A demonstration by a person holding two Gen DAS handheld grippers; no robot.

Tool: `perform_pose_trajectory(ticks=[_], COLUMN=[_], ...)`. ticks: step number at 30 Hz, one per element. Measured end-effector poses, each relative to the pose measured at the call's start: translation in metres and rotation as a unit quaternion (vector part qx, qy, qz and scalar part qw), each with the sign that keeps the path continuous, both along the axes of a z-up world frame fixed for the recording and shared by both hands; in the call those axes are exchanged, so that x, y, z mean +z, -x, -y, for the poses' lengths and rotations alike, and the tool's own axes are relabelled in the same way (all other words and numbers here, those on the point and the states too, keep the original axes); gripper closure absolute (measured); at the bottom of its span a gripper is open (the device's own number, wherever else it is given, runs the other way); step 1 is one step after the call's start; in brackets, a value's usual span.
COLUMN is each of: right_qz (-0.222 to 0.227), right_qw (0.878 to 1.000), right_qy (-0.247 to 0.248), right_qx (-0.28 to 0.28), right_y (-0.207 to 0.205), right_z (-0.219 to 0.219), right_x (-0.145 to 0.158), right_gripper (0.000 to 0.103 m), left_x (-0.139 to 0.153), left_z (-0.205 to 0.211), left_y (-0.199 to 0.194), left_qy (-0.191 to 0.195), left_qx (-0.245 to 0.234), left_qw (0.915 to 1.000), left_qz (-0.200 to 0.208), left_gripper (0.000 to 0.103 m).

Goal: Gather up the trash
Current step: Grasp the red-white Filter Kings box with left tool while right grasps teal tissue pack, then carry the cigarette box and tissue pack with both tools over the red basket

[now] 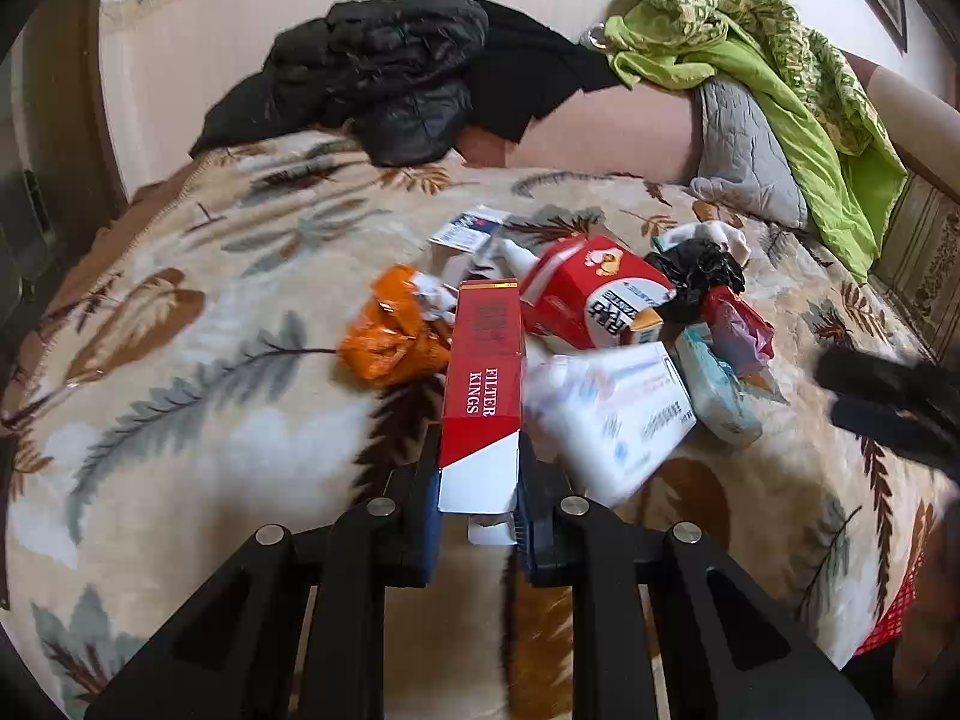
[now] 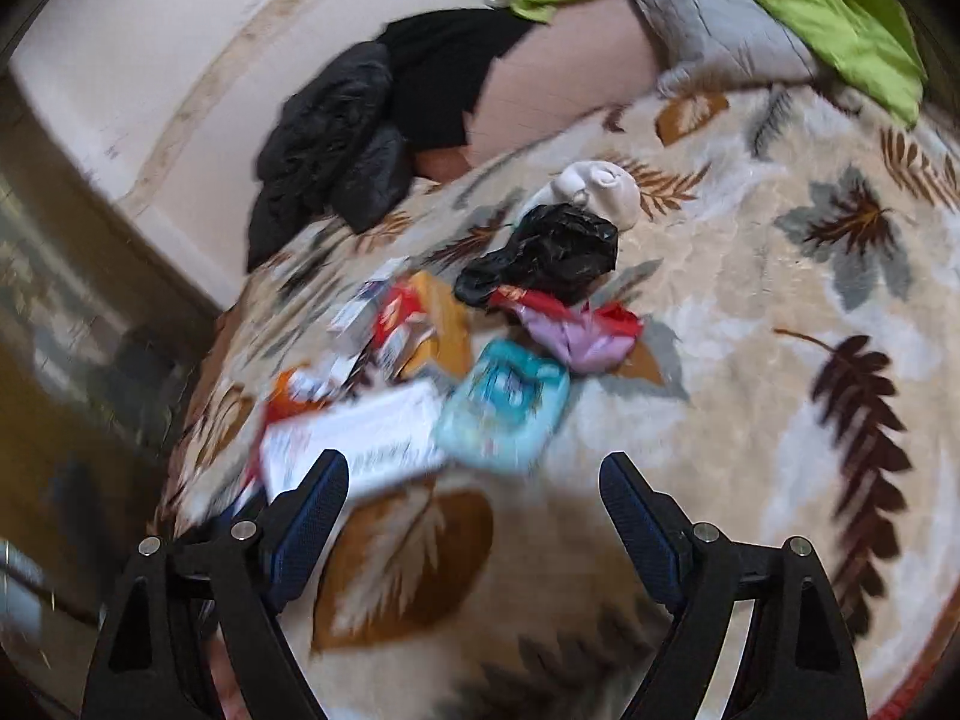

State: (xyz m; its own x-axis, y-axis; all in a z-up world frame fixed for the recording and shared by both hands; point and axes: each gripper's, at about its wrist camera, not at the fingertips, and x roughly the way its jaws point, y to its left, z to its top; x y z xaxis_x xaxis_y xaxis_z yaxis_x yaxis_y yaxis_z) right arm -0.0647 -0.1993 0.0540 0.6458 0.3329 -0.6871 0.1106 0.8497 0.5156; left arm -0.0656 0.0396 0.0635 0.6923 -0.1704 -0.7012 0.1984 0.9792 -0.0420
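My left gripper (image 1: 479,468) is shut on a long red and white carton (image 1: 483,384) marked FILTER KINGS, held over a leaf-patterned blanket (image 1: 180,408). Beyond it lies a pile of trash: an orange wrapper (image 1: 390,336), a red box (image 1: 591,294), a white box (image 1: 612,414), a light blue pack (image 1: 717,390), a black bag (image 1: 699,276) and a red and purple wrapper (image 1: 735,324). My right gripper (image 2: 474,516) is open and empty above the blanket, just short of the white box (image 2: 360,438) and the light blue pack (image 2: 504,402). It also shows at the right edge of the left wrist view (image 1: 888,402).
A black jacket (image 1: 384,78) and green bedding (image 1: 762,60) over a grey pillow (image 1: 744,156) lie at the far side by the wall. A white sock (image 2: 600,186) sits behind the black bag (image 2: 546,252). The bed edge drops off at the left (image 2: 198,360).
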Motion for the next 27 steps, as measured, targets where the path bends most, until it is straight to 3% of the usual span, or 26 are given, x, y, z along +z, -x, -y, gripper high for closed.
perform_pose_trajectory(ticks=[3, 9, 10, 11, 14, 27], right_qz=[-0.037, -0.094, -0.094, -0.09, -0.078, 0.003], right_qw=[0.999, 0.995, 0.995, 0.995, 0.996, 0.999], right_qy=[-0.01, 0.008, 0.028, 0.043, 0.031, 0.05], right_qx=[-0.02, -0.029, -0.027, -0.024, -0.014, -0.02], right_y=[-0.031, -0.056, -0.055, -0.053, -0.044, 0.01], right_z=[-0.005, -0.017, -0.021, -0.023, -0.019, 0.013], right_x=[-0.016, -0.045, -0.045, -0.044, -0.043, -0.006], right_gripper=[0.014, 0.036, 0.043, 0.06, 0.084, 0.09], left_x=[0.003, 0.004, 0.005, 0.007, 0.01, 0.019], left_z=[-0.011, -0.028, -0.031, -0.033, -0.035, 0.003], left_y=[0.004, 0.005, 0.005, 0.004, 0.004, 0.018], left_qy=[0.001, 0.002, 0.007, 0.012, 0.025, 0.031], left_qx=[0.003, 0.008, 0.009, 0.01, 0.014, -0.02], left_qw=[1.0, 0.9999, 0.9998, 0.9998, 0.9994, 0.9984], left_qz=[0.006, 0.012, 0.014, 0.015, 0.018, 0.043], left_gripper=[0.084, 0.084, 0.084, 0.084, 0.084, 0.084])
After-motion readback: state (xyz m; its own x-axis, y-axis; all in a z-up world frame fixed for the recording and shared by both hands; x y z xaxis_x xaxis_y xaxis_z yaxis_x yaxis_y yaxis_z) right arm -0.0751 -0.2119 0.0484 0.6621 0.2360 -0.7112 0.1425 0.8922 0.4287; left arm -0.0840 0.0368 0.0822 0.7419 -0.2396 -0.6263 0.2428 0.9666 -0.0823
